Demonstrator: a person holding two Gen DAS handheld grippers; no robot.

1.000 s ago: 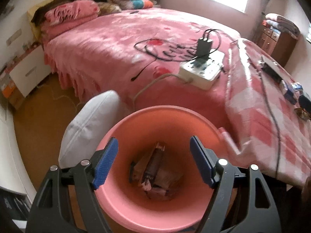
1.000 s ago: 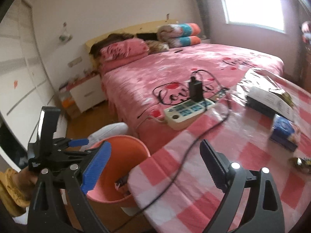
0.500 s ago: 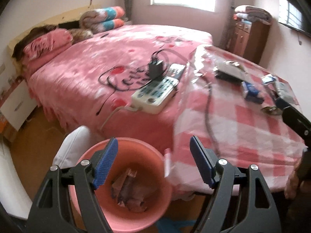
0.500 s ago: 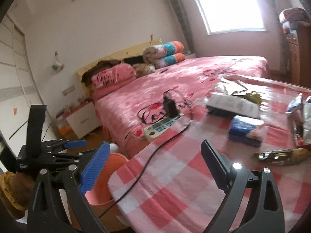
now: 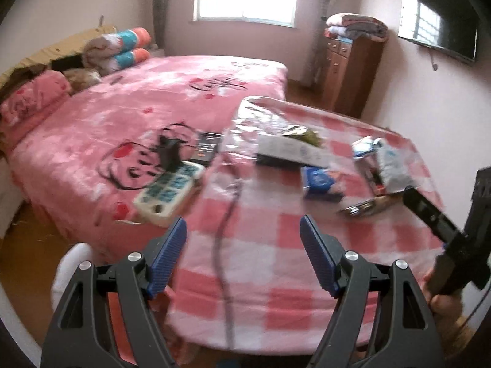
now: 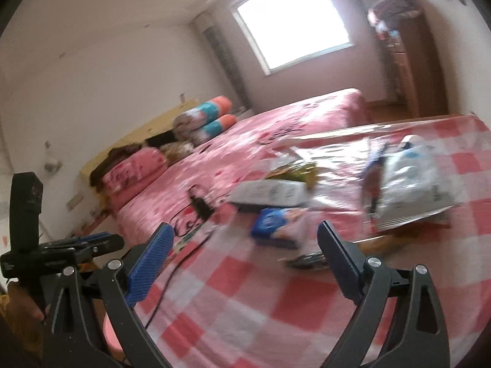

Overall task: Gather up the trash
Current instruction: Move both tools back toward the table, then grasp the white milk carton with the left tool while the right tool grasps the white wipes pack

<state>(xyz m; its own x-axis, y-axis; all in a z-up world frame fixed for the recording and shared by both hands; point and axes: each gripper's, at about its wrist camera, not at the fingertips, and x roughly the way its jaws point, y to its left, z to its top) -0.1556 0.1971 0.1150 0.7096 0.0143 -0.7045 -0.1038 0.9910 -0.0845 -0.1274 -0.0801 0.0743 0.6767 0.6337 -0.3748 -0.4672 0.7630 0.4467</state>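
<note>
Hovering over a table spread with a pink-and-white checked cloth, a person's two handheld grippers hang empty: the left gripper has its blue-padded jaws standing well apart with nothing between them, and the right gripper is likewise spread wide over bare cloth. The trash lies toward the far side of the table, out of reach of either tool: a blue snack packet near the middle, a crumpled white plastic bag to the right, a dark flattened wrapper close to the table's near-right edge, and a white box with what may be a green wrapper on it, though blur makes that uncertain. A sliver of the pink bin shows low beside the table's left corner in the right wrist view; its contents cannot be seen. A power strip and its black cable run from the pink bed across the cloth. Judged from the litter on the table, several pieces are left to collect, and none is yet grasped.
</note>
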